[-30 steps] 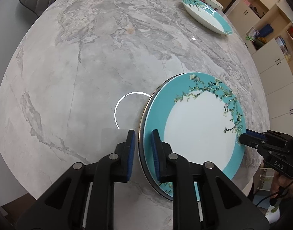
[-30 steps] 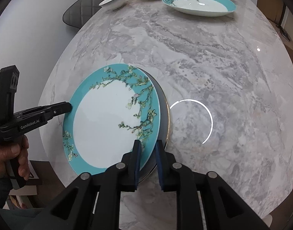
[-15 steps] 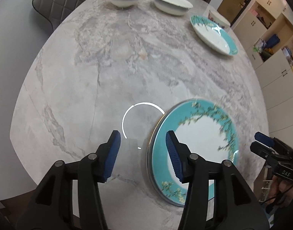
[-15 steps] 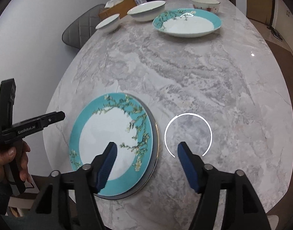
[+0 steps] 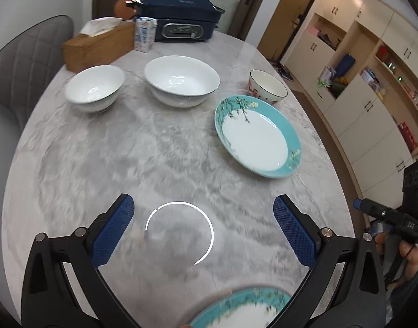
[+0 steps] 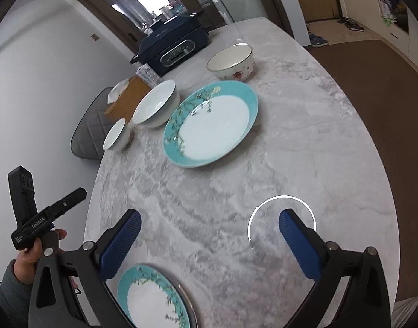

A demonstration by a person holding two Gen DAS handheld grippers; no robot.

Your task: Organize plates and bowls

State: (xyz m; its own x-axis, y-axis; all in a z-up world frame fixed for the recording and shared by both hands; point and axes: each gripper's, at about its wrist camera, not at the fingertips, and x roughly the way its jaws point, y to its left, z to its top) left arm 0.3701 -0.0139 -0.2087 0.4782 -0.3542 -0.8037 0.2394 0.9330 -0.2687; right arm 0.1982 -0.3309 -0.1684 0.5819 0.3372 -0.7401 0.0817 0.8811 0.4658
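Observation:
A teal-rimmed plate (image 5: 244,304) lies on another plate at the table's near edge, below my left gripper (image 5: 203,224), which is open and empty above the marble. The same stack shows in the right wrist view (image 6: 151,298), under my right gripper (image 6: 209,235), also open and empty. A second teal plate (image 5: 256,135) (image 6: 211,123) lies further back. Behind it stand a large white bowl (image 5: 181,79) (image 6: 155,104), a small white bowl (image 5: 94,87) (image 6: 117,134) and a flower-patterned bowl (image 5: 267,86) (image 6: 232,61).
A round grey marble table (image 5: 99,164) carries everything. At its far end stand a wooden tissue box (image 5: 99,45), a small carton (image 5: 144,34) and a dark blue cooker (image 5: 181,24). A grey chair (image 5: 20,63) stands at the left. Cabinets line the right wall.
Both grippers let go of the teal plate, opened wide and pulled back and tilted up. The plate now rests on the stack at the near edge; the far dishes came into view.

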